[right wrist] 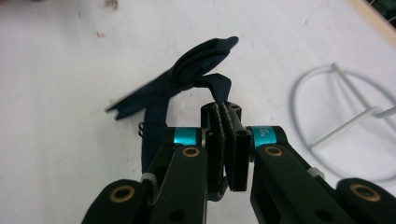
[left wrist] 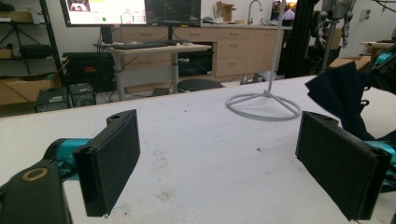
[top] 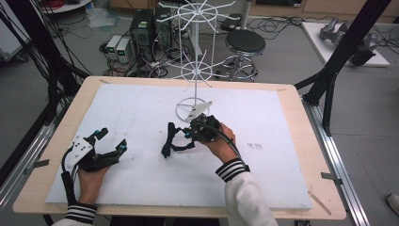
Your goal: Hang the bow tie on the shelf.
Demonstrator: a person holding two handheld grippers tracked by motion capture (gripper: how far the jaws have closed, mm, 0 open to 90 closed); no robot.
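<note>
While the left gripper (top: 111, 140) gapes, the right gripper (right wrist: 227, 114) pinches the dark cloth (right wrist: 187, 74).

robotics lab, black frame rig (top: 336, 70), computer towers (top: 141, 28) and cables on floor, monitors (left wrist: 105, 11), desk, stool (top: 244, 44)

surface: wooden table (top: 301, 141) | cover: white board (top: 141, 122) | on board: white wire rack (top: 194, 106)

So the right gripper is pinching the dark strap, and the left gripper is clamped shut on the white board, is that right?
Not quite. The left gripper is open, not shut: the left gripper view shows its pads wide apart over the white board, nothing between them. The right gripper does pinch the dark strap.
</note>
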